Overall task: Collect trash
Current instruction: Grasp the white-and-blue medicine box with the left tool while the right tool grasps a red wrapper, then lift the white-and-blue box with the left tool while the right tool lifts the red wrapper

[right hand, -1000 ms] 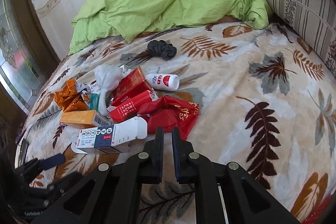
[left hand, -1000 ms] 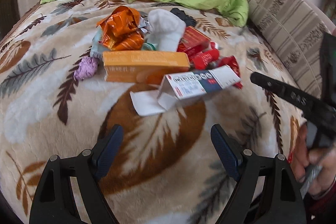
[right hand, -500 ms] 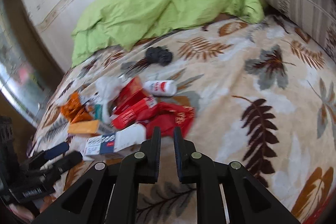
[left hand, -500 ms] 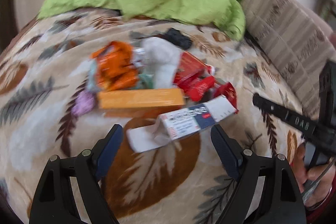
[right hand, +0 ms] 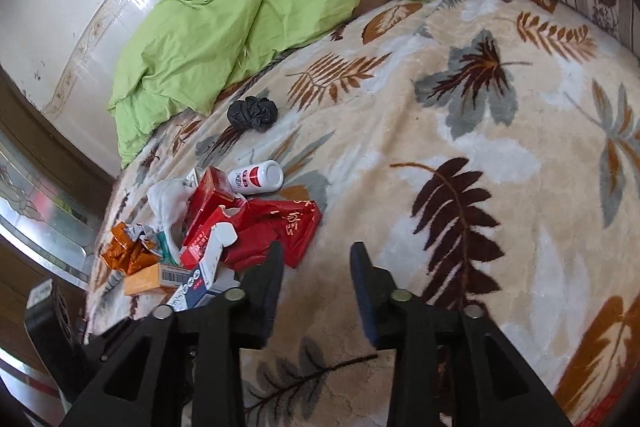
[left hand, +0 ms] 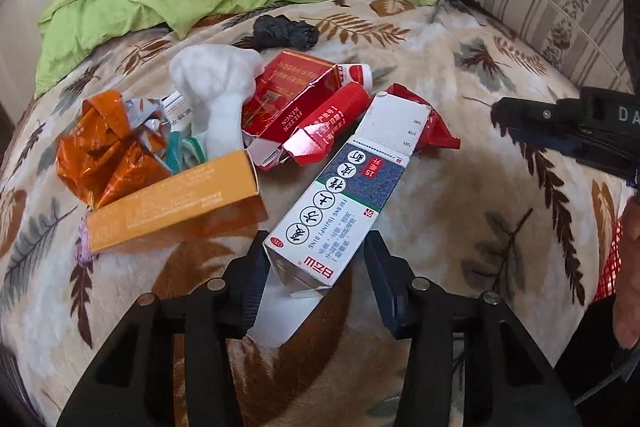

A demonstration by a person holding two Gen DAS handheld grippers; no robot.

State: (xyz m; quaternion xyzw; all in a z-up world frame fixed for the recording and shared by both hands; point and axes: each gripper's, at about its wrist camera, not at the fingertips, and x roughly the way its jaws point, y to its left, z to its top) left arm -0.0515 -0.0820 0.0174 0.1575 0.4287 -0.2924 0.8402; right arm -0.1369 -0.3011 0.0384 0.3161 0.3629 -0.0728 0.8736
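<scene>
A white and blue carton [left hand: 344, 203], its near flap torn open (nothing visible inside), lies on the bed [left hand: 460, 195] beside an orange box [left hand: 172, 203] and red wrappers [left hand: 316, 131]. The left gripper [left hand: 316, 267] straddles its near end, jaws closing, the left pad touching the carton. The right gripper [right hand: 316, 263] hovers beside the pile, jaws opening on nothing.

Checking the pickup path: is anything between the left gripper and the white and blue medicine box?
Nothing visible. The white and blue medicine box already has its near end between the left gripper fingers, whose jaws are closing on it.
</scene>
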